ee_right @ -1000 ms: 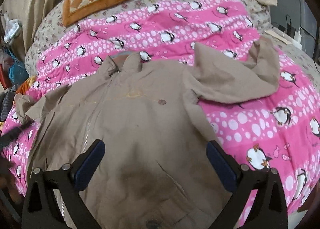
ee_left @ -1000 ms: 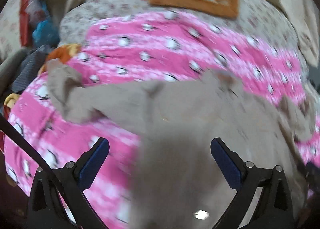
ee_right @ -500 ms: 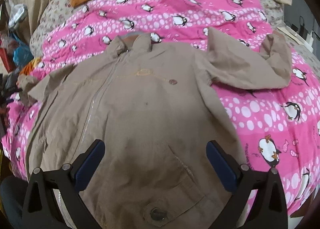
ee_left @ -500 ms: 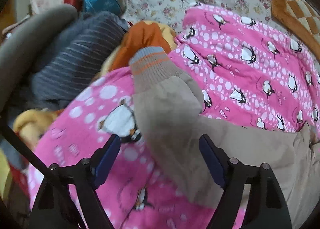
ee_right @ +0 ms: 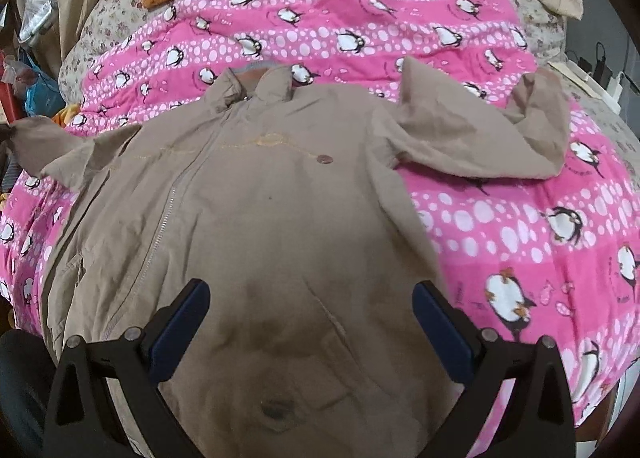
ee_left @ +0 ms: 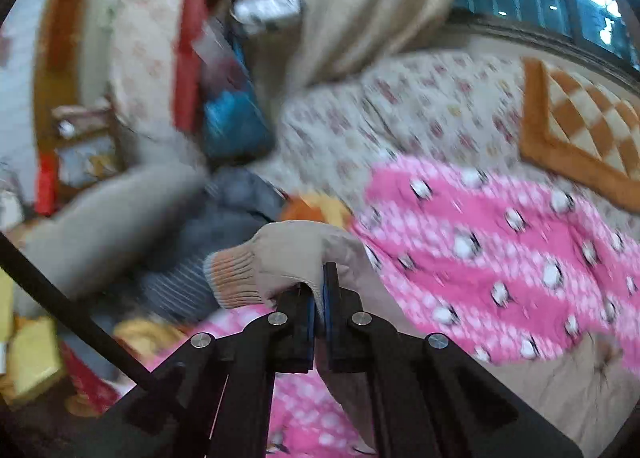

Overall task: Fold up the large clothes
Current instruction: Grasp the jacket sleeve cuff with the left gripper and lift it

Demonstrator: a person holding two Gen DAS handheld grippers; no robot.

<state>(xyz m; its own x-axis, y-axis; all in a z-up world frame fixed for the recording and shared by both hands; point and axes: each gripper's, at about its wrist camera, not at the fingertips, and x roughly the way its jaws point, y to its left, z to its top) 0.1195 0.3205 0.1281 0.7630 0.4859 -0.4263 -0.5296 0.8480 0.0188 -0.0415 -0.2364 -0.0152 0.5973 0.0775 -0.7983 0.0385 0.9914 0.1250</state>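
The left hand-held gripper has just closed on the sleeve by its ribbed cuff, while the right hand-held gripper hangs wide open, empty, over the jacket beneath it on the bed, seemingly soft, light, floppy cloth.

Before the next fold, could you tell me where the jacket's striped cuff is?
In the left wrist view, the striped cuff hangs just left of the left gripper, which pinches that sleeve above the pink penguin blanket.
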